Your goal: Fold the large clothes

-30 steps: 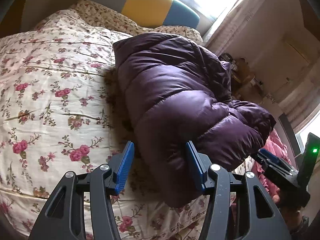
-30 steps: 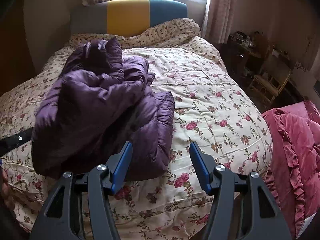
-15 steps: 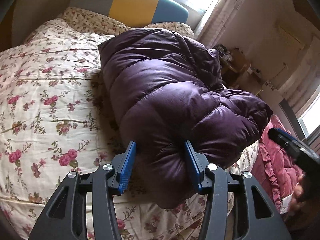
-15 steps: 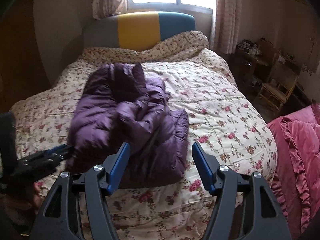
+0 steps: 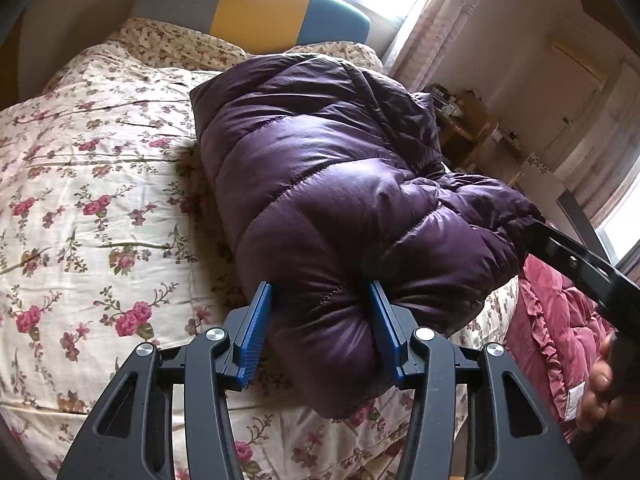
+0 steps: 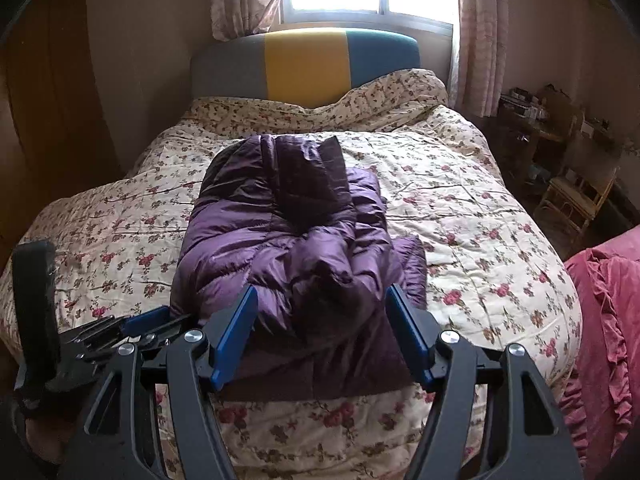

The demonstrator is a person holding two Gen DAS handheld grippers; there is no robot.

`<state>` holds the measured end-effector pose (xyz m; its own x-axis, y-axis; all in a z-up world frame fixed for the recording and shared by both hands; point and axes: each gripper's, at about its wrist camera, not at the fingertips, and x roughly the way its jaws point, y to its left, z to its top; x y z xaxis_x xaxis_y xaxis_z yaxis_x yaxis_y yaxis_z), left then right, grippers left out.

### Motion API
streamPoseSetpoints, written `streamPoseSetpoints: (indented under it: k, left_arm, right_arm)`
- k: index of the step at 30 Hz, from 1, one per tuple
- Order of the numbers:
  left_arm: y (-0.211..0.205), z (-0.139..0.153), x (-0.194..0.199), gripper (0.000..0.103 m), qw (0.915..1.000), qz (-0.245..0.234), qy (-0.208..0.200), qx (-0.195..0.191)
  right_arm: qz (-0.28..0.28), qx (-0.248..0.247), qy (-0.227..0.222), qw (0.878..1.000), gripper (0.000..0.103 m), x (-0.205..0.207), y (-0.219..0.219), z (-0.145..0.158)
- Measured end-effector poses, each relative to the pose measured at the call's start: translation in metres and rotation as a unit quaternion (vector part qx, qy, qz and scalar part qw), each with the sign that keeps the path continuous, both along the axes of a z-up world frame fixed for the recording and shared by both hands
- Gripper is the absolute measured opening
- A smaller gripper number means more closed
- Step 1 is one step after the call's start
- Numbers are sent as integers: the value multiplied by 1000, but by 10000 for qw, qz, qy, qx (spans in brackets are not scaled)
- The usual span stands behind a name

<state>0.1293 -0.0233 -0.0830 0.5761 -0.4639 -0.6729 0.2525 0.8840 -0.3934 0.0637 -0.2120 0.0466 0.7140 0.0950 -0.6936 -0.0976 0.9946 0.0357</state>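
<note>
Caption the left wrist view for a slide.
Left gripper pinching the near end of a folded purple puffer jacket on a floral bedspread.

The jacket is quilted purple cloth with a slick, satiny sheen. The quilt is matt, creased floral cotton. The tongs are matt black plastic with ribbed blue pads and bright metal screws.

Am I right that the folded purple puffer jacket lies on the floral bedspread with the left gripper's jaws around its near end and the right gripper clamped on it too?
Not quite: the right gripper is open and clear of the jacket, as the right wrist view shows. The left gripper does straddle its near end on the bedspread.
</note>
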Motion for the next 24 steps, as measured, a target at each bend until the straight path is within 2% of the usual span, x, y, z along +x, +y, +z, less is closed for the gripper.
streamPoseSetpoints:
  k: [3,5,6,13,15,24]
  left_arm:
    - [1,0,0,49,10000,-19,9,-41]
    - [1,0,0,49,10000,-43,8,-68]
    - [2,-1,0,49,9999,-54,13,-83]
    - [3,0,-6,49,9996,-187,-17,-208]
    - [1,0,-7,45,9995,-235,-21,-220]
    - [-8,-3,-4,45,9991,-400,-43,-111]
  right_arm:
    - [18,-38,137,9999,33,10,2,-10]
    - [25,-63,258,9996,20,14,1,-18]
    - [33,-80,308,9995,17,14,1,-21]
    - [-6,-146,532,9985,13,13,-5,-41]
    - [-36,-147,606,9980,12,12,-6,-47]
    - [-234,-44,862,9960,11,11,-13,-79]
